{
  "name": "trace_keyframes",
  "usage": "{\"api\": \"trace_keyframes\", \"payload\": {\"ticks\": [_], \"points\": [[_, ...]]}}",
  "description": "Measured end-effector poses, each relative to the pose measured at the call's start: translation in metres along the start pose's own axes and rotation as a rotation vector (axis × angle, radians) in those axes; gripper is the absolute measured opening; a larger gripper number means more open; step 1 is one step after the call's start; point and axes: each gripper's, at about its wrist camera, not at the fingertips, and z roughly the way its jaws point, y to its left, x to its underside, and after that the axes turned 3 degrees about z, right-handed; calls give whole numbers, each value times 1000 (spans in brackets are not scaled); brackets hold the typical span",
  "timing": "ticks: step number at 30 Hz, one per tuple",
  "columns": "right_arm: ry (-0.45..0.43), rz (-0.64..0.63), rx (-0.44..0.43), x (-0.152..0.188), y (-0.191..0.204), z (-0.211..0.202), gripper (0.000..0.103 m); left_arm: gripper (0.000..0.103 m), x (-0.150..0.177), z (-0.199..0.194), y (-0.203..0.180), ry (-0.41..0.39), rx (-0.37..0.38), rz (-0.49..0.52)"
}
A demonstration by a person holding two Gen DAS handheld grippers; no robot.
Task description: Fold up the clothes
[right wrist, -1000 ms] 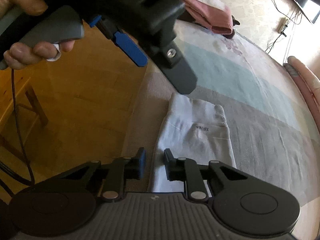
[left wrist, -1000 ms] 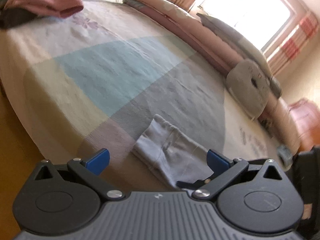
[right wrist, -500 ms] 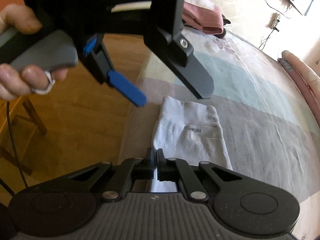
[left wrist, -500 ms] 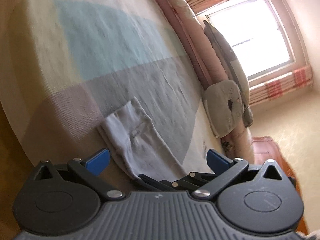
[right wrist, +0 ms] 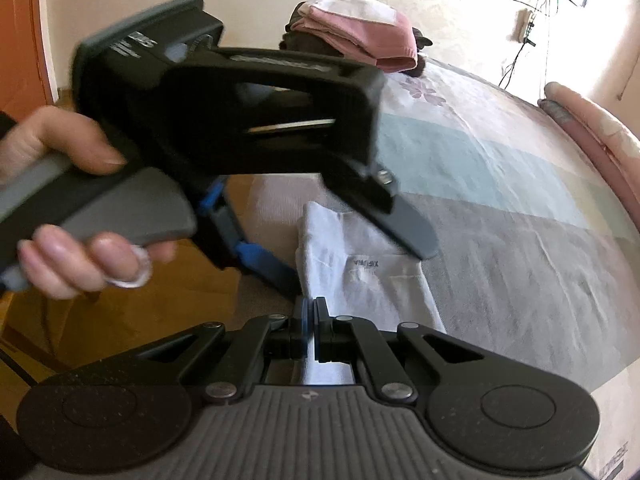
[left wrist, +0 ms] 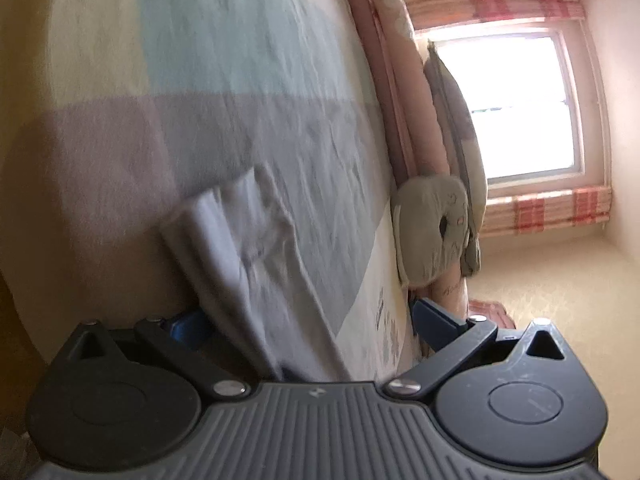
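Folded white garment (right wrist: 360, 268), a soft knit with a small grey printed label and a stitched seam across it, lies as a long narrow rectangle at the near edge of the bed (right wrist: 520, 240), lengthwise away from the right wrist camera. Its cloth is lightly creased, and its far end is squared off with a doubled hem.

Right gripper (right wrist: 310, 312) has its jaws clenched on the garment's near left corner; the blue pads are pressed together with only a thin sliver of cloth between them. Left gripper (left wrist: 308, 322) has its jaws released and standing wide, one blue finger (right wrist: 264, 260) just off the garment's left edge over the bedside, the other grey finger (right wrist: 404, 224) above the cloth toward its far right part. In the left wrist view the garment runs between the two spread fingers without either pad pressing on it. A hand (right wrist: 72, 216) wearing a ring grips the left gripper's grey handle.

Beyond the garment the bedsheet stretches in broad flat blocks of grey, pale blue and cream, finely wrinkled and bare. A stack of folded pink and white clothes (right wrist: 360, 40) sits at the far corner. Along the far side lie a rolled pink quilt (left wrist: 384, 80) and a grey pillow (left wrist: 432, 232). Wooden floor (right wrist: 132, 312) shows left of the bed edge.
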Motion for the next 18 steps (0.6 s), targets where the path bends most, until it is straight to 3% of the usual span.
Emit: {"api": "trace_keyframes", "payload": {"ticks": [7, 9, 11, 14, 18], "points": [[3, 37, -42, 2, 1, 0, 5, 102, 4, -5, 5, -42, 31, 30], [13, 57, -70, 4, 1, -2, 14, 102, 5, -7, 6, -49, 35, 18], [10, 78, -83, 8, 0, -7, 34, 102, 3, -8, 0, -63, 20, 22], [4, 99, -63, 15, -4, -16, 36, 102, 1, -9, -17, -78, 48, 136], [-3, 166, -29, 24, -16, -28, 37, 102, -2, 4, -14, -45, -47, 179]]}}
